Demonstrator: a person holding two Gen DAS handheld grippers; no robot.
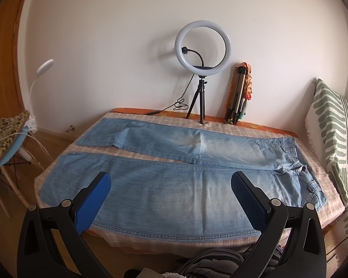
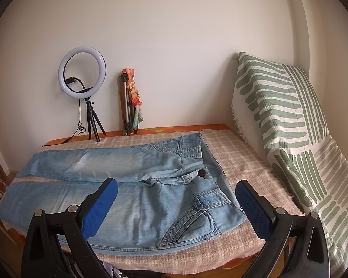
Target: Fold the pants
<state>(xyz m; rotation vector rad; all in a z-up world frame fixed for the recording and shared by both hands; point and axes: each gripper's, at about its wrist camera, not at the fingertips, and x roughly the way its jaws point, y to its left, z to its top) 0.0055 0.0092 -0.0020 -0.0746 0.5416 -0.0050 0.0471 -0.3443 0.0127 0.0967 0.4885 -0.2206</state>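
The faded light-blue denim pants (image 1: 174,176) lie flat across the frame's middle on the checked bed cover (image 2: 239,159), soft and floppy, best pinched at near hem and waistband by the left hand-held gripper (image 1: 170,183) and right hand-held gripper (image 2: 176,190), both wide open and empty.

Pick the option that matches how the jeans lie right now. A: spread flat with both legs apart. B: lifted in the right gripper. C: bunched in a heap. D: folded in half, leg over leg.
A: the jeans lie flat on the checked cover, a strip of it showing between the legs; both grippers are open and hold nothing.
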